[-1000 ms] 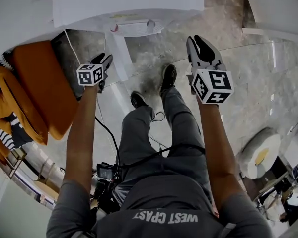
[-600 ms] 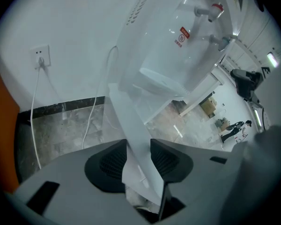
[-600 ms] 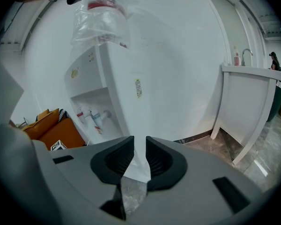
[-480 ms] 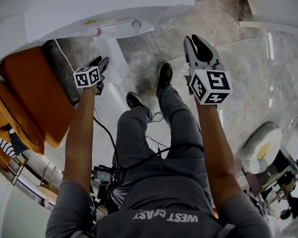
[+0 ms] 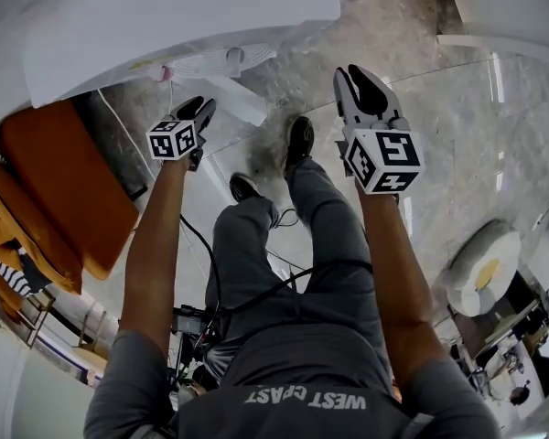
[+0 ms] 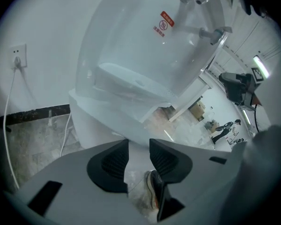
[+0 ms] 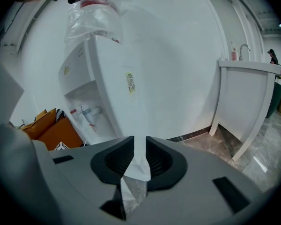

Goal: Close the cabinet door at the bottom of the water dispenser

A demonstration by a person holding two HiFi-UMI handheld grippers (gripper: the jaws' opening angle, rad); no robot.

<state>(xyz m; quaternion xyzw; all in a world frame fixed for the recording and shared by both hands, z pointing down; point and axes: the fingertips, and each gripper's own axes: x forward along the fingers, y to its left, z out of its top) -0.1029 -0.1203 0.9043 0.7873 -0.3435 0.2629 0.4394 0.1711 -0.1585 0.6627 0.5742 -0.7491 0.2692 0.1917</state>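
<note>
The cabinet door (image 5: 234,104), a flat white panel, stands swung out from the base of the tall white water dispenser (image 5: 165,16), so the lower compartment is not yet shut. The panel lies directly ahead of the left hand-held gripper (image 6: 138,144). No view shows whether the tips touch it.

The left hand-held gripper stands wide, its jaws having just been closing a little. Nothing is between them: only the white cabinet face, the floor and a dark shoe (image 6: 152,192) show through the gap. It slopes down toward the panel. Judged from the task, this suits a push, since a hinged door needs pressure on its face, not a grip.

The right hand-held gripper (image 7: 140,142) shows a narrow gap and holds nothing; only a distant white edge of the dispenser shows through it. It hangs well apart from the dispenser, probably to stay clear of the door's swing.

An orange cushioned object (image 5: 73,181) sits to the left of the left hand-held gripper. Grey marble floor (image 5: 457,135) spreads beyond the right one.
</note>
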